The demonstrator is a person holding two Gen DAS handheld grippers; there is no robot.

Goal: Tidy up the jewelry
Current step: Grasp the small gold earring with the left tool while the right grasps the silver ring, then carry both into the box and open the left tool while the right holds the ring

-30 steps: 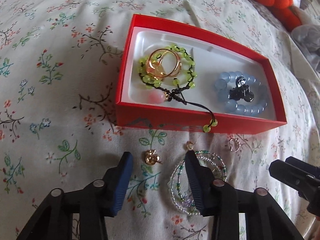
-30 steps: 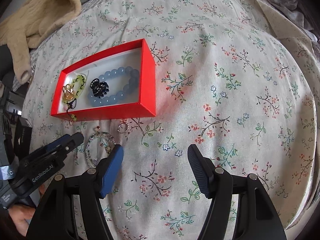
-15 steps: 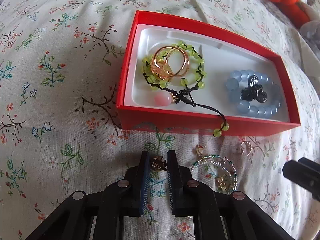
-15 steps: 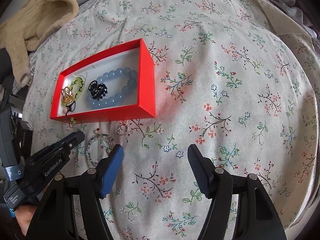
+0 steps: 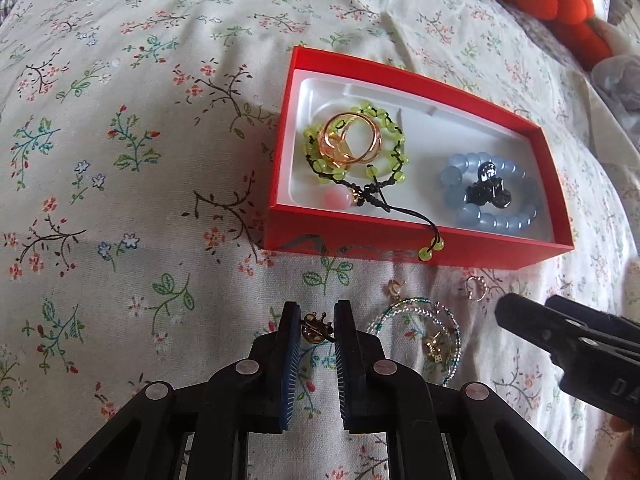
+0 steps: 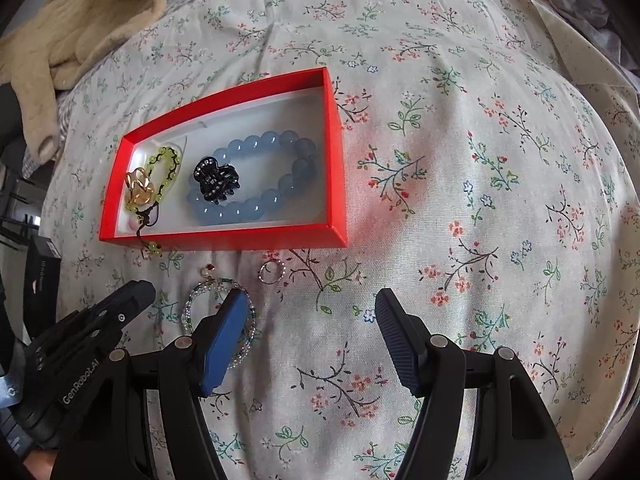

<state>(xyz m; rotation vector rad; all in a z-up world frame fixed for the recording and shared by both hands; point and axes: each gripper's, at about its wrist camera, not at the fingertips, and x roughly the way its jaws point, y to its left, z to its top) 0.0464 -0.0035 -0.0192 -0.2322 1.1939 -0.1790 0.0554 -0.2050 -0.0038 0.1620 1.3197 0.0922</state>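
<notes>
A red box (image 5: 400,238) with a white liner lies on the floral bedspread; it also shows in the right wrist view (image 6: 224,238). It holds a green bead bracelet (image 5: 394,152), gold rings (image 5: 352,142), a blue bead bracelet (image 5: 476,216) and a black hair claw (image 5: 488,192). My left gripper (image 5: 317,330) is shut on a small gold earring (image 5: 316,328), lifted just in front of the box. My right gripper (image 6: 310,334) is open and empty over the bedspread. A clear beaded hoop (image 5: 416,320) and a small ring (image 5: 476,288) lie by the box front.
A cream garment (image 6: 72,28) lies at the far left of the bed. An orange plush (image 5: 560,4) and grey cloth (image 5: 616,80) lie at the far right. A second small earring (image 5: 394,289) lies beside the hoop.
My left gripper closed on the gold earring and has lifted it off the bedspread. The right gripper stayed open and barely moved.
</notes>
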